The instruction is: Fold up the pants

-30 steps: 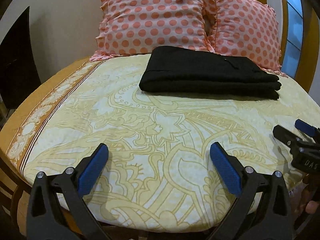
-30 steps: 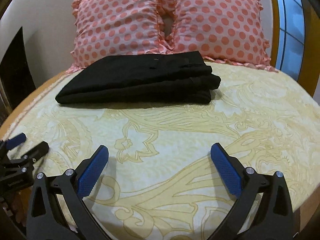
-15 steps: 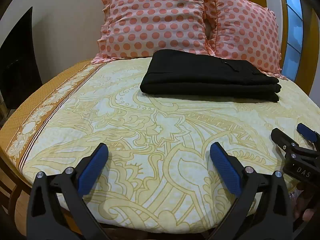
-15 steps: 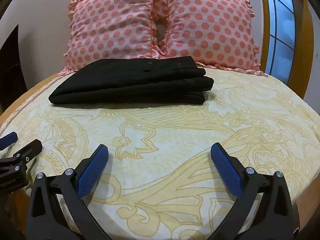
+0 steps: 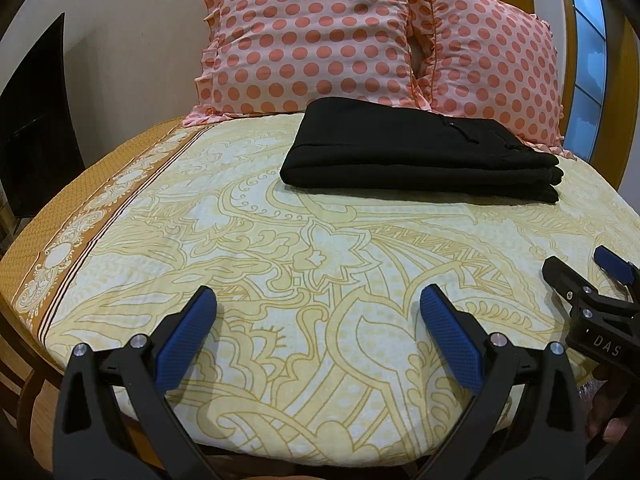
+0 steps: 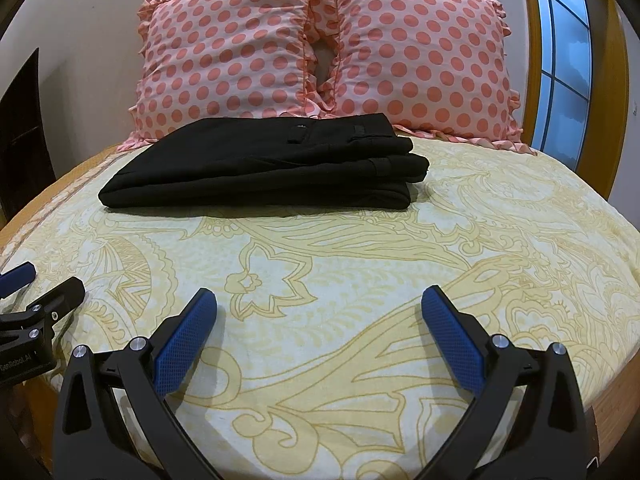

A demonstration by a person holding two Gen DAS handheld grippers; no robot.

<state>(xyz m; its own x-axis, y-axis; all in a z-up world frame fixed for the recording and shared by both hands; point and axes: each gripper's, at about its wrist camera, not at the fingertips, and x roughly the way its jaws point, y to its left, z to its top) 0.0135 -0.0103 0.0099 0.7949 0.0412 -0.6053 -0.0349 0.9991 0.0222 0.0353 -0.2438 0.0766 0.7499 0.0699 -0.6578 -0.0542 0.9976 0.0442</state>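
Observation:
Black pants (image 5: 416, 156) lie folded in a flat stack on the bed, just in front of the pillows; they also show in the right wrist view (image 6: 272, 164). My left gripper (image 5: 318, 304) is open and empty, low over the near end of the bed, well short of the pants. My right gripper (image 6: 319, 304) is open and empty, also over the near end. Each gripper shows in the other's view, the right one at the right edge (image 5: 580, 272) and the left one at the left edge (image 6: 44, 284).
The bed has a yellow patterned sheet (image 5: 320, 248) with an orange border (image 5: 80, 208) on the left. Two pink polka-dot pillows (image 6: 224, 52) (image 6: 424, 60) stand at the head. A window (image 6: 564, 60) is on the right and a dark panel (image 5: 36, 120) on the left.
Both grippers have drawn back and tilted up a little, so the pillows and pants sit lower in view. The pants have not moved. Both grippers stay open.

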